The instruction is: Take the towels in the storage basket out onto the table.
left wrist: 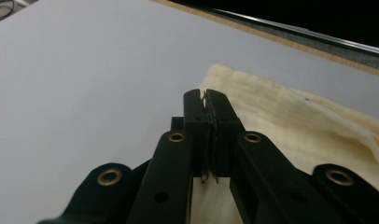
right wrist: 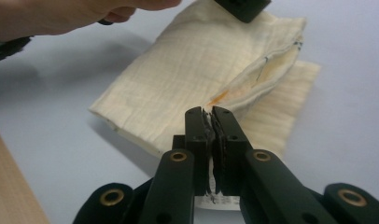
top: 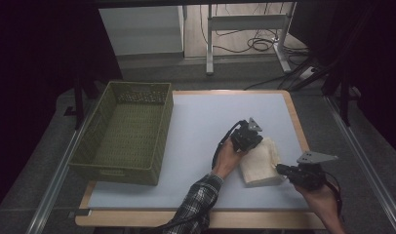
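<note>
The table (top: pixel 196 126) has wide bare room between the green basket (top: pixel 123 131), at its left edge, and the folded cloth (top: pixel 259 156) near its right edge. The left gripper (top: pixel 252 139) sits over the cloth's far-left corner, jaws pressed together, holding nothing. The right gripper (top: pixel 280 169) pinches the cloth's near-right edge, jaws closed.

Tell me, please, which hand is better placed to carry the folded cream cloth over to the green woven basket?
Probably the left. The left gripper sits over the folded cream cloth on the side nearer the green woven basket. The right gripper, jaws shut, is at the cloth's far edge.
</note>
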A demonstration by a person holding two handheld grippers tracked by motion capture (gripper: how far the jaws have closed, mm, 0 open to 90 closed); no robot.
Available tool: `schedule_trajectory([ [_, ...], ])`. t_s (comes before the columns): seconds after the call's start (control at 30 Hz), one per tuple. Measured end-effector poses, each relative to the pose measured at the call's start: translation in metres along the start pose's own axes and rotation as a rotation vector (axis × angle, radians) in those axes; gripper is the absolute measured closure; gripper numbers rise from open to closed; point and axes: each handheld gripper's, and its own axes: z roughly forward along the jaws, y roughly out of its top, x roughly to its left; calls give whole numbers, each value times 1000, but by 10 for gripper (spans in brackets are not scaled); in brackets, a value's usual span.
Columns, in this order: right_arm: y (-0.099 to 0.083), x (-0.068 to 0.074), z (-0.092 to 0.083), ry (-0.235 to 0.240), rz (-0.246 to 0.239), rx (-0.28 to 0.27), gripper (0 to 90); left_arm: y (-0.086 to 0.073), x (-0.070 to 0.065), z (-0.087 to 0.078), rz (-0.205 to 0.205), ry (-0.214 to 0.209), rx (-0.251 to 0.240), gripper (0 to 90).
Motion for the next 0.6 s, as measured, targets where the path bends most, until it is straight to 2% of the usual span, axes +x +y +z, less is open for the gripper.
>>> schedule_trajectory([
  [0.03,-1,-2,-1,-1,8,0,854,1,-1,3,13,3,14,880],
  [0.17,-10,-10,5,-11,39,29,853,-2,-2,19,4,-9,53,871],
  [0.23,-16,-14,10,-13,61,58,843,-5,-2,24,1,-6,66,813],
  [0.27,-19,-15,11,-13,72,68,821,-6,-2,23,-6,0,61,747],
  [0.33,-19,-15,7,-22,77,60,763,-7,-1,18,-25,9,39,601],
  [0.43,-13,-15,-3,-54,63,35,689,-5,3,2,-21,31,30,498],
  [0.6,0,-18,-8,-91,56,15,632,-10,10,-22,-32,59,21,445],
])
